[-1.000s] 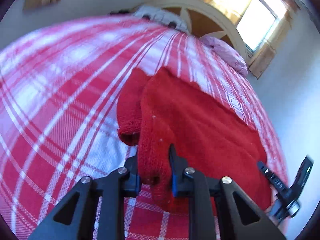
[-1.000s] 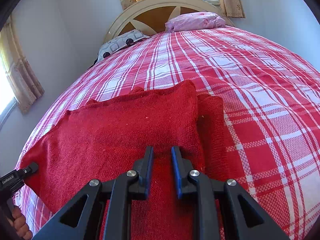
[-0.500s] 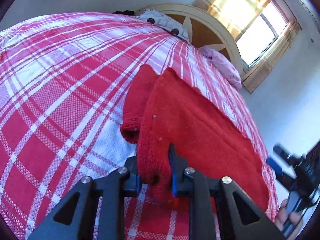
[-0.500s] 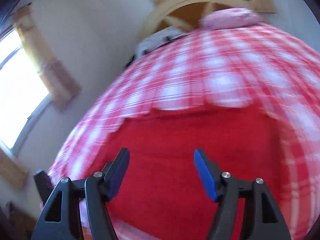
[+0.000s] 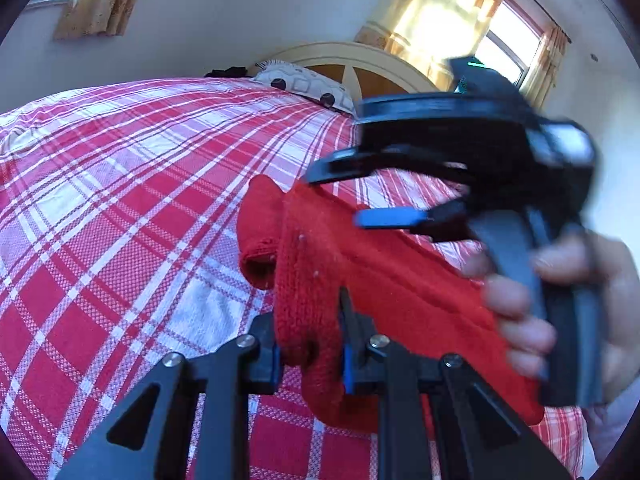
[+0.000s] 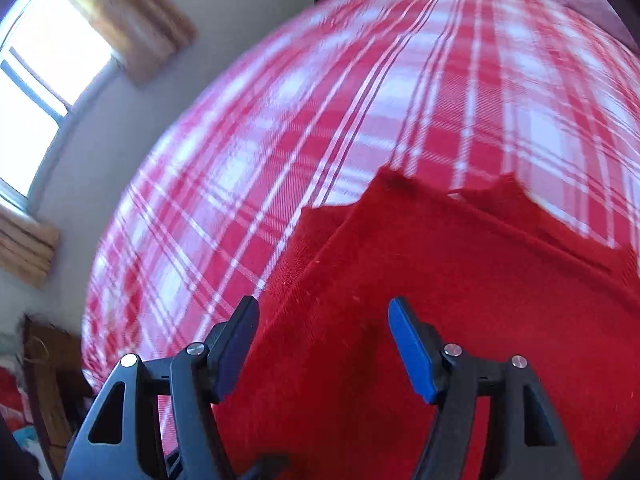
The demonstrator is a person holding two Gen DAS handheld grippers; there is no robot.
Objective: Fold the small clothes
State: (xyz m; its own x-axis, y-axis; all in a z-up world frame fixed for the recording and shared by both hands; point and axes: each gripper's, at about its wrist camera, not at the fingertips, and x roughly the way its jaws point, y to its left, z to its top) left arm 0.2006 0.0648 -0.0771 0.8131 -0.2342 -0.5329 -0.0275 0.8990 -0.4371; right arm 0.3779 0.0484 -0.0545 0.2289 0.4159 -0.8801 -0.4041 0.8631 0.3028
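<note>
Down at the near edge, the left gripper [image 5: 310, 344] is clamped on a bunched fold of the red knit [image 5: 372, 276], which rises thick between its pads. The right gripper [image 6: 322, 344] hangs over the garment with its jaws wide apart and nothing between them; in the left view it shows blurred, held in a hand [image 5: 560, 300]. The knit lies spread on the plaid bedspread [image 5: 120, 208], close to the bed's edge, one sleeve [image 5: 258, 232] tucked beside the body. Judging by its chunky weave, it is soft, floppy and fairly light, grippy rather than slippery, and will sag and stretch if lifted by one point. Best hold looks like a hem or corner, pinching through both layers, opposite the left grip. Pillows [image 5: 304, 84] sit well away.
</note>
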